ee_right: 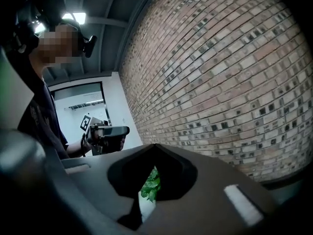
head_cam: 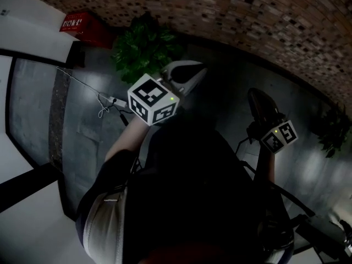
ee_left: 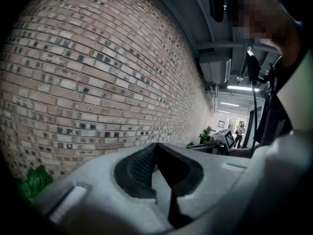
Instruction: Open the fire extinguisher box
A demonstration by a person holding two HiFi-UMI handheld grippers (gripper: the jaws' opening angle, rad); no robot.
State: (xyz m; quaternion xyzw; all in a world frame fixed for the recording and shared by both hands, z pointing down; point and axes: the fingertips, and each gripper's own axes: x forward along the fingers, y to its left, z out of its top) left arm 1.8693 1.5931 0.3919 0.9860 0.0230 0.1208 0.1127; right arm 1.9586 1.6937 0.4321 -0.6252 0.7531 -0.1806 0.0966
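Observation:
The red fire extinguisher box (head_cam: 82, 25) stands low against the white wall at the far top left of the head view; whether its door is open is too dark to tell. My white left gripper (head_cam: 195, 67) is held out in front of me, well right of the box, its jaws shut with nothing between them (ee_left: 156, 145). My dark right gripper (head_cam: 256, 95) is further right, also shut and holding nothing (ee_right: 154, 146). Both point along a brick wall (ee_left: 98, 72). Each gripper view shows the other gripper (ee_left: 222, 140) (ee_right: 110, 131) in the distance.
A leafy potted plant (head_cam: 144, 47) stands just right of the box, between it and my left gripper. A second plant (head_cam: 333, 128) is at the far right. A thin cable (head_cam: 104, 106) lies on the grey floor. A glass panel (head_cam: 30, 109) runs along the left.

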